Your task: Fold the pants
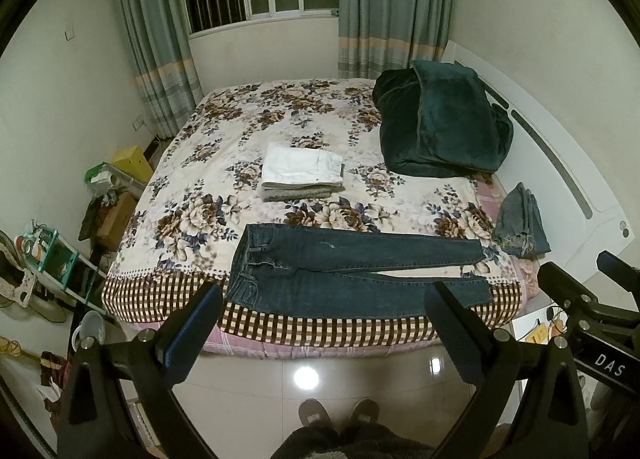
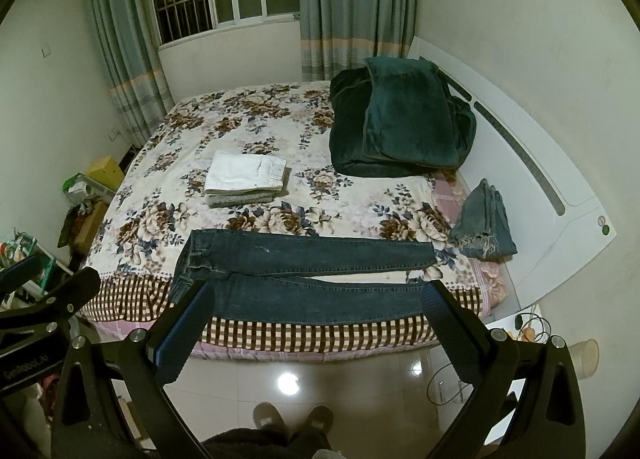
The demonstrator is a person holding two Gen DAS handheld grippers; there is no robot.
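Along the near edge of the floral bedspread point(image 1: 224, 147), dark jeans point(image 1: 352, 275) lie flat, waistband to the left, legs running right. Both the left gripper point(image 1: 324, 333) and right gripper point(image 2: 316, 333) hang above the floor short of the bed, jaws spread wide, holding nothing. Farther back sits a folded white stack point(image 1: 302, 171)
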